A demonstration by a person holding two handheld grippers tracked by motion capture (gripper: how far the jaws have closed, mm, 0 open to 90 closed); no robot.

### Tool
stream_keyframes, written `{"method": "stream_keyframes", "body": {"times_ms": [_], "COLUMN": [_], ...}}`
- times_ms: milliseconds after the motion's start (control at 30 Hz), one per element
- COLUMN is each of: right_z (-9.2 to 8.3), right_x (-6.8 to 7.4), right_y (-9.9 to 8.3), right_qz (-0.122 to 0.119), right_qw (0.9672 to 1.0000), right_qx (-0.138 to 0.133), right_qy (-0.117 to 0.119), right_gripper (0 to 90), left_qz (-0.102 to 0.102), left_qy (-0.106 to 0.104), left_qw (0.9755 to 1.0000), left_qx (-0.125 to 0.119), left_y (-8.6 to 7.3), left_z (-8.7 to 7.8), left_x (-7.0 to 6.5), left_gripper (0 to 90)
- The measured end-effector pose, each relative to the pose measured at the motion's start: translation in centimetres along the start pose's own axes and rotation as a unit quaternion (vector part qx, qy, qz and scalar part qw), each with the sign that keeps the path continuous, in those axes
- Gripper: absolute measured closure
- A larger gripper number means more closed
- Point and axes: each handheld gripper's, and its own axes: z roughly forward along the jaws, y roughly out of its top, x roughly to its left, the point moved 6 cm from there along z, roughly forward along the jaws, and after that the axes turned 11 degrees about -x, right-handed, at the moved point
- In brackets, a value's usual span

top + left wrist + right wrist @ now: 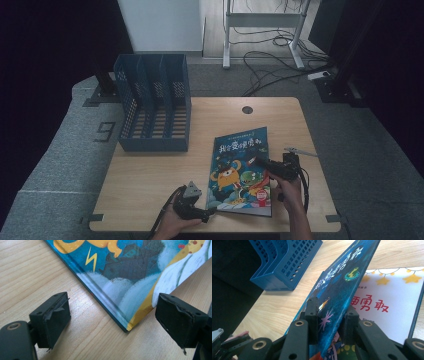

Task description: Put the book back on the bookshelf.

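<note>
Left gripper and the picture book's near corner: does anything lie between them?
Nothing visible does. The left gripper has its jaws open either side of the picture book corner, with bare table between. The right gripper clamps the lifted cover.

Picture book (pixel 140 277): cut off by the top and right frame edges in the left gripper view. Title page (pixel 387 305): lower part hidden behind the raised front cover (pixel 337 287). Cover lettering illegible from the high view.

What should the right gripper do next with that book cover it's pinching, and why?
Probably lift the front cover a little higher and swing it further open. The right gripper clamps the cover's edge, already raised off the white title page, while the left gripper waits open at the book's lower corner.
</note>
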Motion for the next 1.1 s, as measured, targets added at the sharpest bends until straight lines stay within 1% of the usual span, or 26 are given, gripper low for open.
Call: {"method": "stream_keyframes", "body": {"times_ms": [100, 200, 233, 267, 400, 433, 467, 500, 533, 567, 600, 667, 700, 733, 833, 967, 1033, 1100], "right_z": [0.0, 0.0, 0.0, -0.1, -0.3, -0.3, -0.6, -0.6, -0.9, -1.0, -1.2, -1.4, -1.5, -1.5, -1.6, -1.5, -1.5, -1.6], "right_x": [0.0, 0.2, 0.4, 0.6, 1.6, 1.6, 2.4, 2.4, 3.4, 3.9, 4.5, 5.4, 5.7, 5.9, 6.0, 5.7, 5.5, 5.3], "right_y": [-0.1, 0.0, 0.0, 0.1, 0.4, 0.4, 0.6, 0.6, 0.9, 1.1, 1.2, 1.4, 1.4, 1.5, 1.5, 1.5, 1.5, 1.6], "right_qz": [0.001, -0.004, -0.009, -0.013, -0.042, -0.042, -0.060, -0.060, -0.082, -0.090, -0.102, -0.124, -0.132, -0.136, -0.137, -0.130, -0.124, -0.121], "right_qw": [1.0000, 1.0000, 0.9999, 0.9999, 0.9990, 0.9990, 0.9980, 0.9980, 0.9962, 0.9952, 0.9938, 0.9909, 0.9899, 0.9893, 0.9892, 0.9900, 0.9907, 0.9908], "right_qx": [0.003, -0.001, -0.002, -0.004, -0.014, -0.014, -0.020, -0.020, -0.029, -0.035, -0.040, -0.047, -0.048, -0.049, -0.051, -0.053, -0.057, -0.061], "right_qy": [0.005, 0.006, 0.005, 0.005, 0.006, 0.006, 0.007, 0.007, 0.011, 0.015, 0.018, 0.021, 0.020, 0.018, 0.016, 0.013, 0.008, 0.002], "right_gripper": [72.4, 73.2, 73.3, 73.4, 73.4, 73.4, 73.4, 73.4, 73.5, 73.6, 73.7, 73.8, 73.8, 73.8, 73.8, 73.8, 73.8, 73.7], "left_qz": [0.000, -0.002, -0.002, -0.008, -0.020, -0.020, -0.026, -0.026, -0.027, -0.026, -0.022, -0.007, -0.001, 0.001, 0.007, 0.014, 0.021, 0.023], "left_qy": [0.000, -0.001, -0.001, -0.003, -0.009, -0.009, -0.012, -0.012, -0.013, -0.014, -0.015, -0.011, -0.008, -0.007, -0.007, 0.002, 0.006, 0.010], "left_qw": [1.0000, 1.0000, 1.0000, 1.0000, 0.9997, 0.9997, 0.9996, 0.9996, 0.9995, 0.9996, 0.9996, 0.9999, 1.0000, 1.0000, 0.9999, 0.9999, 0.9997, 0.9996], "left_qx": [0.000, -0.001, -0.001, -0.003, -0.004, -0.004, -0.005, -0.005, -0.003, -0.004, -0.004, 0.000, 0.002, 0.002, 0.008, 0.009, 0.013, 0.016], "left_y": [0.0, 0.0, 0.0, 0.1, 0.2, 0.2, 0.2, 0.2, 0.2, 0.2, 0.3, 0.3, 0.4, 0.4, 0.3, 0.2, 0.1, 0.0], "left_z": [0.0, 0.0, 0.0, 0.0, 0.0, 0.0, 0.0, 0.0, -0.1, -0.1, -0.2, -0.3, -0.4, -0.4, -0.4, -0.3, -0.3, -0.2], "left_x": [0.0, 0.0, 0.0, 0.1, 0.3, 0.3, 0.4, 0.4, 0.4, 0.3, 0.2, 0.0, 0.0, -0.1, -0.1, 0.0, -0.1, -0.1], "left_gripper": [12.1, 12.0, 11.9, 11.6, 11.0, 10.8, 10.6, 10.4, 10.2, 10.3, 10.9, 12.9, 13.1, 13.1, 12.9, 13.1, 13.6, 13.6]}}
